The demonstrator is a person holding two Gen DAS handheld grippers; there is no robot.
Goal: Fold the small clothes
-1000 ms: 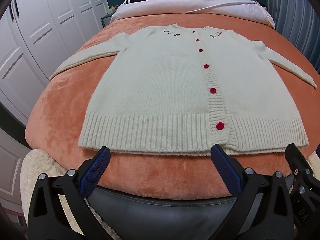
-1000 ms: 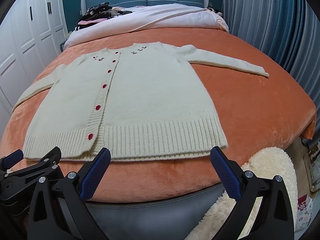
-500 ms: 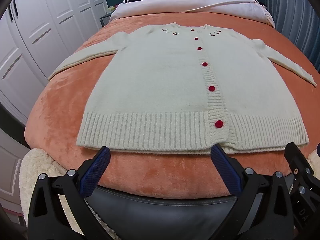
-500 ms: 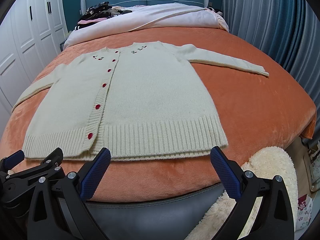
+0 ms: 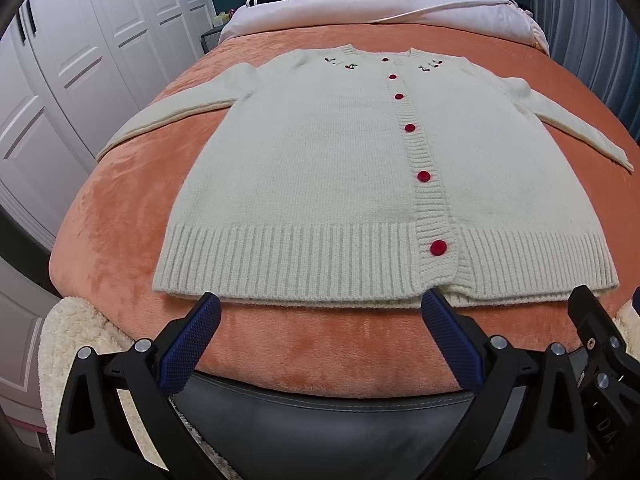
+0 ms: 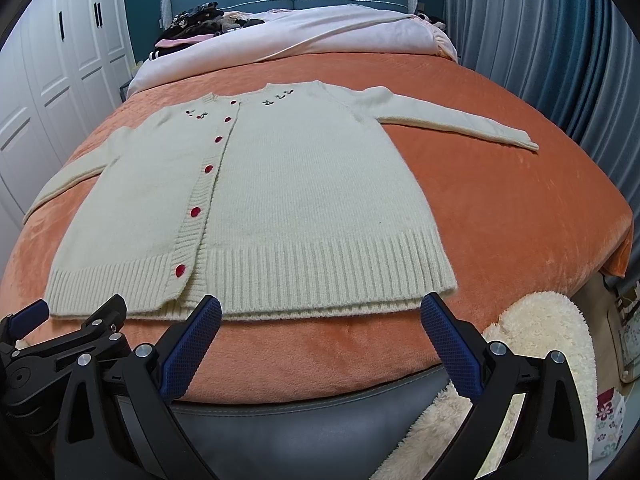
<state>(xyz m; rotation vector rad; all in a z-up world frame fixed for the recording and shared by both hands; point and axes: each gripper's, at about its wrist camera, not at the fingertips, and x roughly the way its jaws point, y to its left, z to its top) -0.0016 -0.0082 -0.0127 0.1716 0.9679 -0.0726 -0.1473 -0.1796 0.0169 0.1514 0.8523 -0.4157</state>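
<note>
Through the left wrist camera I see my left gripper (image 5: 320, 304) with its fingers spread wide, holding nothing, low at 6 o'clock just short of the ribbed hem of the cream cardigan (image 5: 320, 168), which lies flat on the orange blanket (image 5: 120, 216) (sleeves out toward 9 and 3 o'clock). Through the right wrist camera, my right gripper (image 6: 320, 304) is likewise spread and empty below the cardigan (image 6: 296, 200); the left gripper (image 6: 68, 320) shows at 8 o'clock.
</note>
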